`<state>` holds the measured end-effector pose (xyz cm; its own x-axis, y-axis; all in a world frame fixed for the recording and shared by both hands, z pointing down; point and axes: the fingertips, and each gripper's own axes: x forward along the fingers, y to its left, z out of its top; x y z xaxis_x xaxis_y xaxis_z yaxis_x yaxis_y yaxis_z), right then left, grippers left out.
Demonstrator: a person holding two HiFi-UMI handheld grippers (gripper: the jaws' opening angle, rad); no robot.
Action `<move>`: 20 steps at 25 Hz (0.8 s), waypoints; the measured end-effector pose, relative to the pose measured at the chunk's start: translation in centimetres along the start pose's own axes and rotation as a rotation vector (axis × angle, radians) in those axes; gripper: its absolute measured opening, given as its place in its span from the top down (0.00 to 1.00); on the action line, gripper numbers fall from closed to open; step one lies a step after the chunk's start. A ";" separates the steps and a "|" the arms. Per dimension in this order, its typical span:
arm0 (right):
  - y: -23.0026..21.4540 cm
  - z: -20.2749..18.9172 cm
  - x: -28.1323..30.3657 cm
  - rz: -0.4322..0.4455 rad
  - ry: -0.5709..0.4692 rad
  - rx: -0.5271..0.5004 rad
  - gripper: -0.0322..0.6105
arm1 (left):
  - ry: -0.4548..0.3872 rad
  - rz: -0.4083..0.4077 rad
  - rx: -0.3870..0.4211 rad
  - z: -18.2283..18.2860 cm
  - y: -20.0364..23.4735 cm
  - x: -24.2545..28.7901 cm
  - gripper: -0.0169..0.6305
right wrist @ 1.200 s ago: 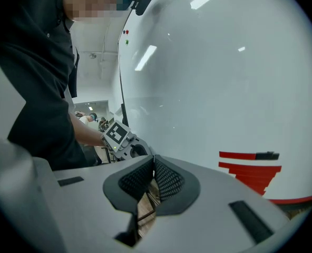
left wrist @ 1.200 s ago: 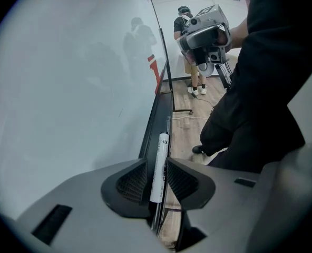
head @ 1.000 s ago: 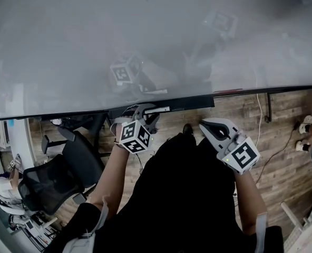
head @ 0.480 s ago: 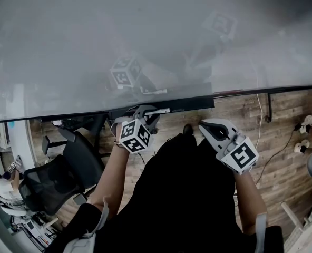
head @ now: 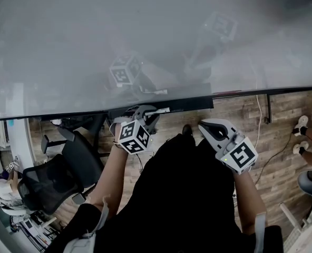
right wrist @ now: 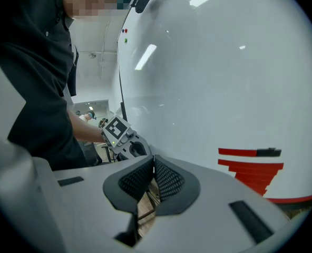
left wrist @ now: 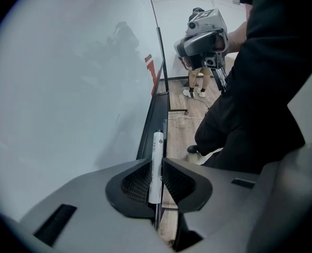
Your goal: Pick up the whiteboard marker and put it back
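Whiteboard marker (left wrist: 157, 141) pinched by the left gripper (left wrist: 156, 160) at the board's tray.
A big pale whiteboard (head: 145, 36) fills the top of the head view. A thin black tray (head: 195, 104) runs along its bottom edge. Below is a brown wood floor (head: 282, 120), and a black office chair (head: 61, 173) stands at the left. The white marker is near the tray's middle. Its long side runs the same way as the tray, and its far end points away from the left gripper. The left gripper's jaws have just been closing, and both pads press on the marker. The right gripper (right wrist: 153, 159) is away from the tray, jaws squeezed together with nothing between them.
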<state>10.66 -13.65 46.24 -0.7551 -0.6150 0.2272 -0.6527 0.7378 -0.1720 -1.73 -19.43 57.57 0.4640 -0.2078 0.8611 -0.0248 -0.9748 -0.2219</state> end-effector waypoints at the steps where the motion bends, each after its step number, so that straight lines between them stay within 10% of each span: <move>1: 0.0 -0.1 0.0 0.002 0.001 -0.003 0.92 | -0.004 0.002 0.003 0.1 -0.1 0.0 0.86; 10: -0.1 0.3 -0.1 0.010 -0.006 -0.021 0.92 | -0.113 0.085 0.004 2.7 0.4 -2.5 0.86; 20: -0.8 3.9 0.5 0.022 -0.023 -0.064 0.92 | -0.473 0.194 -0.128 8.6 2.9 -9.3 0.86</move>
<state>10.59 -15.60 42.78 -0.7711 -0.6038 0.2020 -0.6309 0.7673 -0.1152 1.47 -19.63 44.94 0.7884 -0.3548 0.5025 -0.2443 -0.9303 -0.2736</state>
